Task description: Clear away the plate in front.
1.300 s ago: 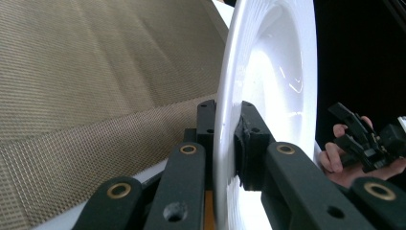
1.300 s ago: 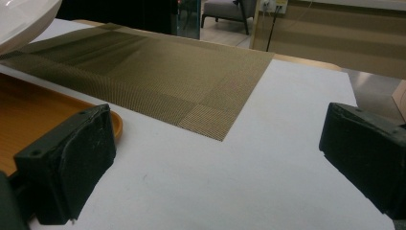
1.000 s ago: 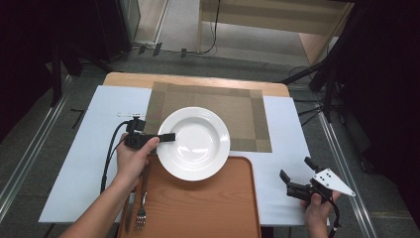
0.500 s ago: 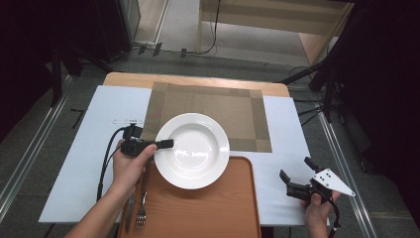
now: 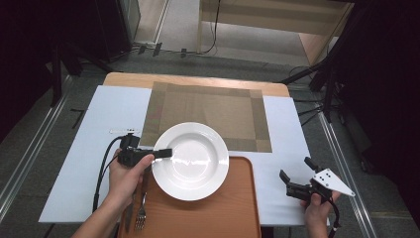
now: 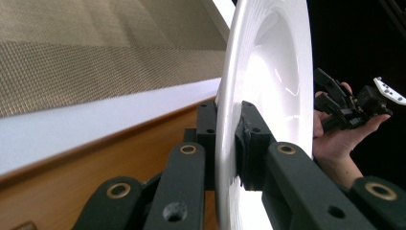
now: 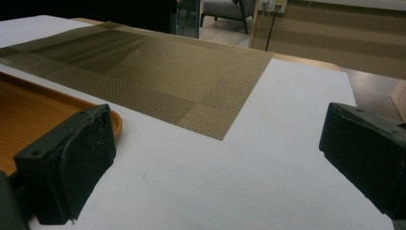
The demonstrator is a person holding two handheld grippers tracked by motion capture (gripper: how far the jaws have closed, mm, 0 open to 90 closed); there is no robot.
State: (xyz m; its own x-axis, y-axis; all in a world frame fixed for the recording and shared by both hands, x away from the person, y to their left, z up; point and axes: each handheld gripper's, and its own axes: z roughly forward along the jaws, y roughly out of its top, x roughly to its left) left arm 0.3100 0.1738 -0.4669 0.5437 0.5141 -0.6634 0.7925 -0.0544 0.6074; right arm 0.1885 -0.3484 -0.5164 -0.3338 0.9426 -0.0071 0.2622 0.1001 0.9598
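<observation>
A white deep plate (image 5: 190,161) lies partly over the orange tray (image 5: 223,215) and partly over the woven brown placemat (image 5: 213,106). My left gripper (image 5: 166,152) is shut on the plate's left rim, one jaw above and one below. In the left gripper view the rim of the plate (image 6: 268,72) stands pinched between the pads of the left gripper (image 6: 225,139). My right gripper (image 5: 295,169) is held at the table's near right corner, open with nothing between its fingers. In the right gripper view, the right gripper (image 7: 220,158) has its jaws wide apart over the white sheet.
A fork (image 5: 140,214) and a knife lie along the tray's left edge beside my left forearm. A white sheet (image 5: 111,116) covers the tabletop under the placemat (image 7: 143,72). A small white strip (image 5: 121,131) lies left of the placemat. The tray's corner (image 7: 28,120) is left of the right gripper.
The left gripper has drawn the plate toward the near edge, off the placemat's middle and over the tray. The right gripper has stayed put.
</observation>
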